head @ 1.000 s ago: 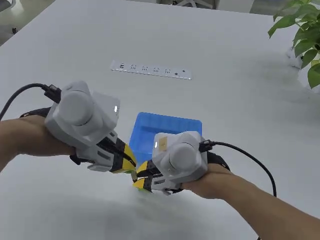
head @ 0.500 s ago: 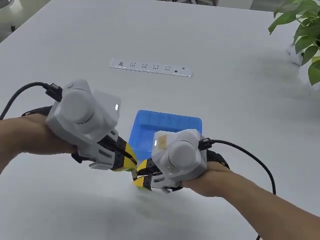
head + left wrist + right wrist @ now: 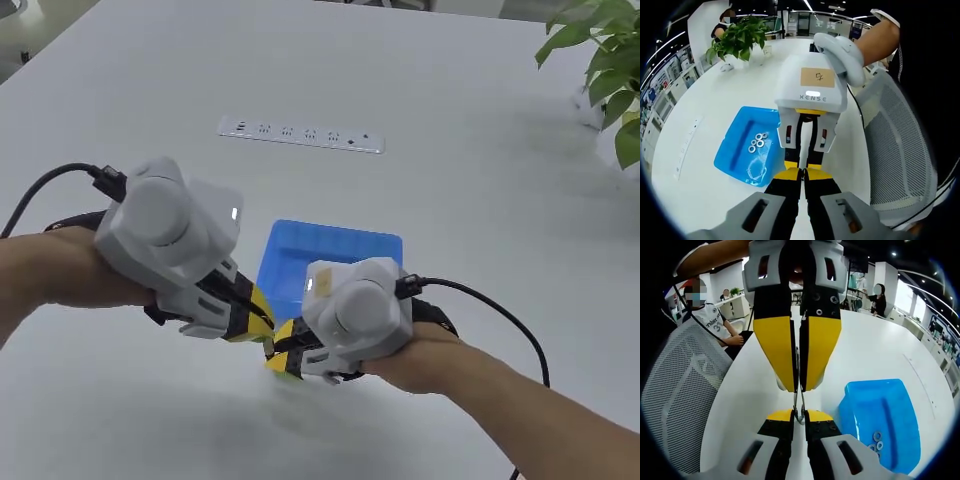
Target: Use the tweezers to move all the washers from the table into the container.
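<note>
Beside the blue container (image 3: 340, 248) holding washers (image 3: 757, 142), left gripper (image 3: 801, 172) faces right gripper (image 3: 799, 416); both are clamped on the tweezers (image 3: 798, 401)

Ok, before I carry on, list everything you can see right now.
table: one, white, under everything
container: one, blue, on the table beyond the grippers
washers: about five, silver, clustered inside the container
tweezers: one, metal, between both grippers' jaws
power strip: one, white, far across the table
plant: one, green, far table corner
mesh chair: one, pale grey, beside the table
left gripper: white body, yellow-black jaws, shut on the tweezers
right gripper: same colours, shut on the tweezers, facing the left one
</note>
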Demonstrator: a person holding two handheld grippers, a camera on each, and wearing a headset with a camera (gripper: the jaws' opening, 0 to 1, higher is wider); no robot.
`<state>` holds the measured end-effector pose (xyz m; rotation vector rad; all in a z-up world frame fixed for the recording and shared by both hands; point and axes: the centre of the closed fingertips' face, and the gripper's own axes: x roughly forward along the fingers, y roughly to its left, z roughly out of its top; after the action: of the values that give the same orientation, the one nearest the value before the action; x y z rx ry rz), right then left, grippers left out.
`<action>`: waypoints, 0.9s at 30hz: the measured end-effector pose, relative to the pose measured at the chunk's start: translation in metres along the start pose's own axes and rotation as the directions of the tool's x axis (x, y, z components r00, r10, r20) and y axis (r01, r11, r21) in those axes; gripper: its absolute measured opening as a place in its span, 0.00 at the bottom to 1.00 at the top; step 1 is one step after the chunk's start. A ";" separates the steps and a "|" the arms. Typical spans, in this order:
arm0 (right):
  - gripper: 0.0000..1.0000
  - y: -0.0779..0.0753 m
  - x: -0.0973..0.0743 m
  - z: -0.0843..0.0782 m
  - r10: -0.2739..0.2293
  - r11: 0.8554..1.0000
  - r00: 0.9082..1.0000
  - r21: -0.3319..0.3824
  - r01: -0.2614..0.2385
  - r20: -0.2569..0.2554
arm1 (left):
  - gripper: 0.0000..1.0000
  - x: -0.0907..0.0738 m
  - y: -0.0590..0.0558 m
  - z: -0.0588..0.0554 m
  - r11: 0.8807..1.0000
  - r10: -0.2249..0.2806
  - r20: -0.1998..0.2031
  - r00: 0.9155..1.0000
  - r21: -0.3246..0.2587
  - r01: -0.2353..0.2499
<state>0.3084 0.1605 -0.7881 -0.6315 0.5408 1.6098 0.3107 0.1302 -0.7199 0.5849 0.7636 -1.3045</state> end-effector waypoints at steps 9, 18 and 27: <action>0.10 0.000 -0.003 0.001 -0.001 1.000 1.000 -0.009 0.001 -0.004 | 0.06 -0.002 -0.001 0.002 1.000 0.004 0.002 1.000 0.004 -0.004; 0.10 0.001 -0.009 0.009 -0.007 1.000 1.000 -0.021 0.007 0.001 | 0.06 -0.010 -0.003 0.008 1.000 0.012 0.002 1.000 0.013 -0.012; 0.10 0.001 -0.018 0.020 -0.019 0.999 1.000 -0.026 0.020 0.018 | 0.06 -0.022 -0.005 0.017 0.999 0.028 0.009 1.000 0.029 -0.028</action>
<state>0.3069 0.1608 -0.7614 -0.6400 0.4997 1.6052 0.3071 0.1301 -0.6920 0.6113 0.7276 -1.2932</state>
